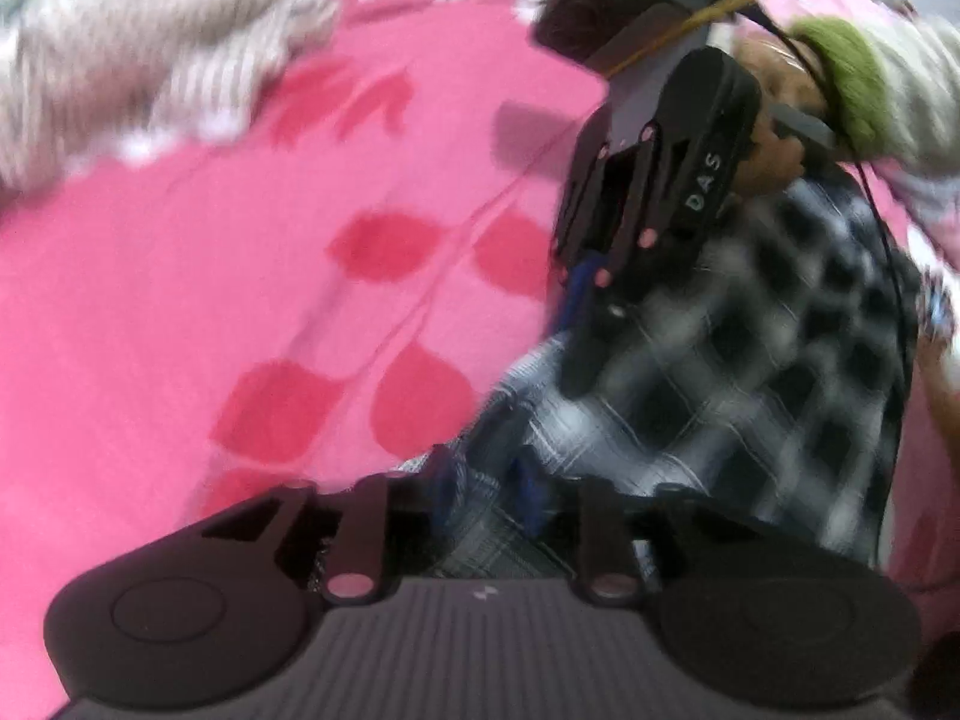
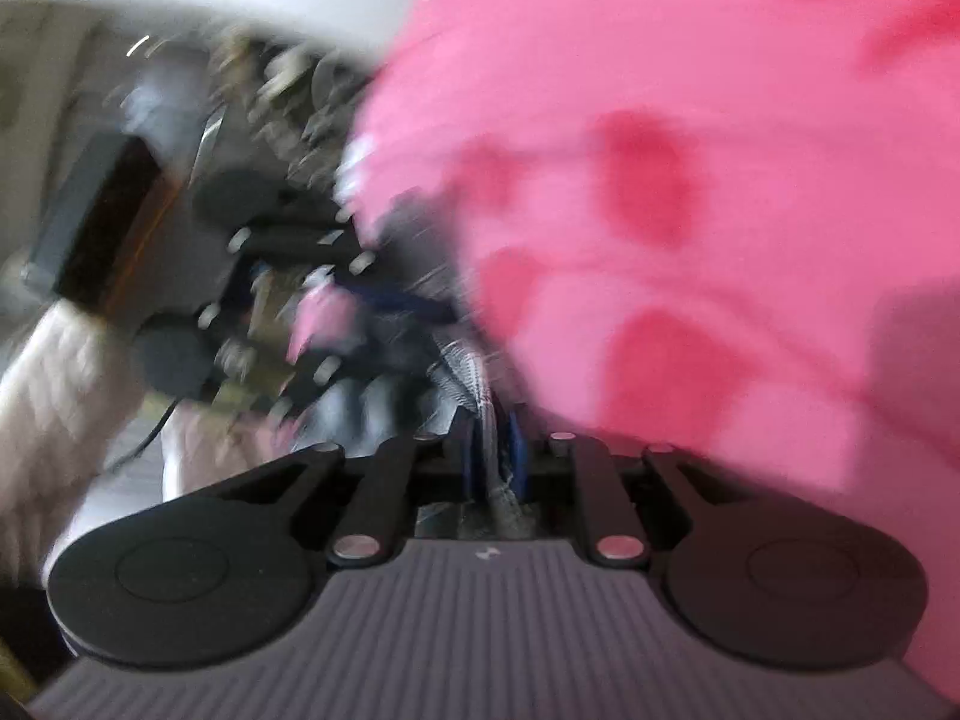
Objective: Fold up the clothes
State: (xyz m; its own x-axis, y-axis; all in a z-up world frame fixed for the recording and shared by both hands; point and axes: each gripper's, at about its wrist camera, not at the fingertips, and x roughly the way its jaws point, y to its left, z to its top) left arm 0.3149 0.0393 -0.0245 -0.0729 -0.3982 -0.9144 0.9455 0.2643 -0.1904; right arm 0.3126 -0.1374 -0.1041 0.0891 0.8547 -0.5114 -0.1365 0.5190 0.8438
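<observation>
1. Here, the plaid garment (image 1: pixel 720 372) lies on a pink bedspread (image 1: pixel 240 300), directly ahead of the left gripper (image 1: pixel 480 516) and running off to its right. Its near edge sits between that gripper's fingers.
2. Left gripper: jaws narrow. Cloth is in the gap, but w/ the blur I can't tell if the pads press on it.
3. Right gripper (image 1: pixel 594 300) comes in from above-right in the left wrist view, tips down on the plaid's far edge. In its own view, the right gripper (image 2: pixel 495 468) is nearly closed, pinching a bunch of plaid fabric (image 2: pixel 480 378) between blue pads.
4. Judgement: both grippers are on the same edge, close together; the fold turns on spreading along that edge.
5. Left view shows the garment's spread and a green-cuffed sleeve (image 1: pixel 852 78). Right view shows only the pinch, mostly blurred.
</observation>
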